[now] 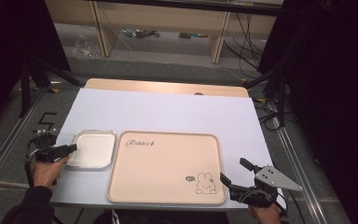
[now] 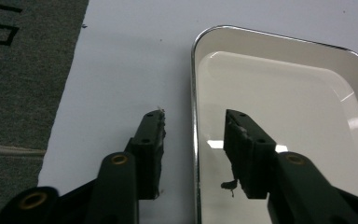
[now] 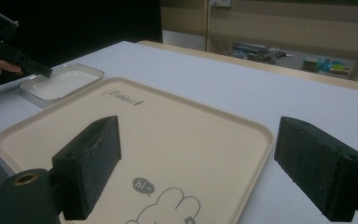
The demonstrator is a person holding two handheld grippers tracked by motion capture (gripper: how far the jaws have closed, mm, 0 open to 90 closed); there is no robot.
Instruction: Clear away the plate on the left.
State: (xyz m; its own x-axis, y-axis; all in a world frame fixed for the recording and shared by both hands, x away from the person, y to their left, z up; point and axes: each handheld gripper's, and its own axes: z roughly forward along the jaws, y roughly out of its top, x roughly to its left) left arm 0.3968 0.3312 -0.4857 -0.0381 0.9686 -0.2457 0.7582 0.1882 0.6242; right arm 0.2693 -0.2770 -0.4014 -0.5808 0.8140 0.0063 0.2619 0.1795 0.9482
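Metal tray (image 2: 279, 102), the small one with the shiny rim and white inside, lies on the white table cover (image 1: 168, 112) just beside the left edge of the big beige tray (image 1: 168, 186). I have my left gripper (image 2: 193, 126) astride its near rim, one jaw outside on the cover and one jaw inside, with a gap on both sides, so I judge the rim is not yet pinched. My right gripper (image 3: 196, 158) waits wide open and empty over the near right corner of the beige tray. The grasp and any moving of the small tray remain to do.
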